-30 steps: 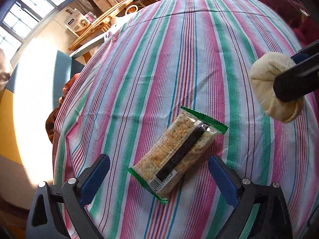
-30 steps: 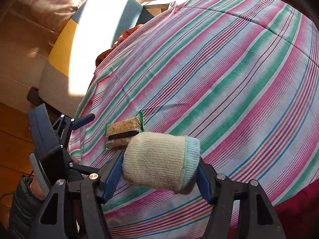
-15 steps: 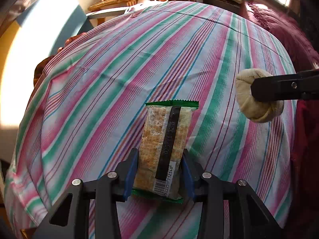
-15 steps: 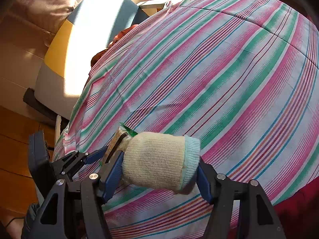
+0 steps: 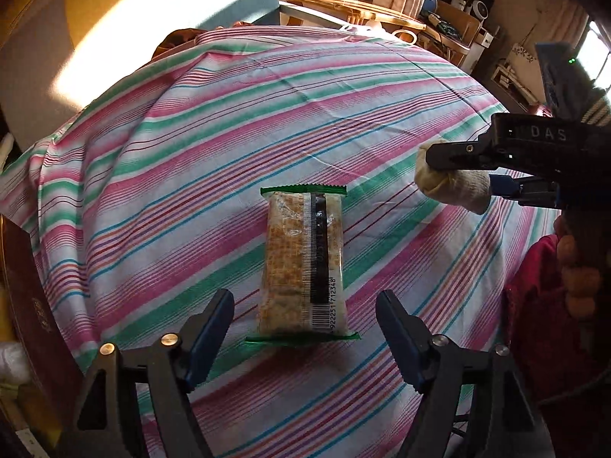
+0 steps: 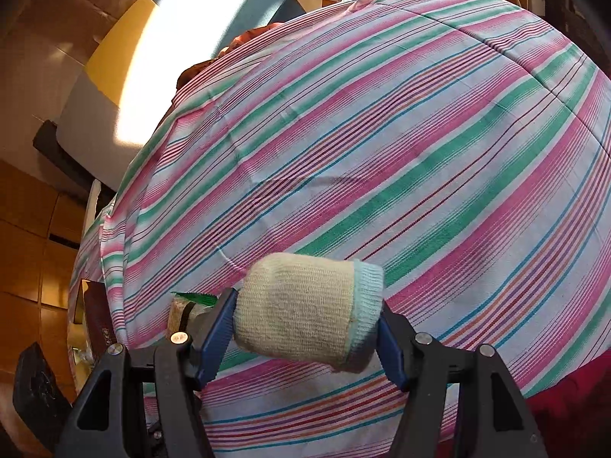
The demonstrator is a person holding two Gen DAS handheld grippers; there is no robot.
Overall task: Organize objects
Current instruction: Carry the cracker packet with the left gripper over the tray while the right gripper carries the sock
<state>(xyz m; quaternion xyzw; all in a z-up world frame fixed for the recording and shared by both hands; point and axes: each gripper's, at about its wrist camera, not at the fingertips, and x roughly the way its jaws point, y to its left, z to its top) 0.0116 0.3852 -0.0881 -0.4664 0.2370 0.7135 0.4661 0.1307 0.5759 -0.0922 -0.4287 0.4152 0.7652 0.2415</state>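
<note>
A cracker packet (image 5: 303,267) with green ends and a black band lies lengthwise on the striped cloth (image 5: 172,160). My left gripper (image 5: 304,297) straddles its near end; the jaws are opening and the blue pads stand clear of the wrapper on both sides. A rolled cream sock (image 6: 301,305) with a pale green cuff is held above the cloth by my right gripper (image 6: 307,305), which is shut on it. In the left wrist view, that right gripper (image 5: 458,160) and the sock (image 5: 454,191) hang to the packet's right. In the right wrist view, the packet (image 6: 183,309) peeks out behind the left finger.
A dark brown box (image 5: 23,305) stands at the cloth's left edge. Red fabric (image 5: 534,305) and a person's hand (image 5: 576,267) are at the right. A wooden table (image 5: 343,4) with boxes is beyond the far edge. A yellow and blue cushion (image 6: 126,49) lies at far left.
The left gripper shut on the packet, turned it from slanted to lengthwise, then let go and opened. The right gripper kept the sock and hardly moved.
</note>
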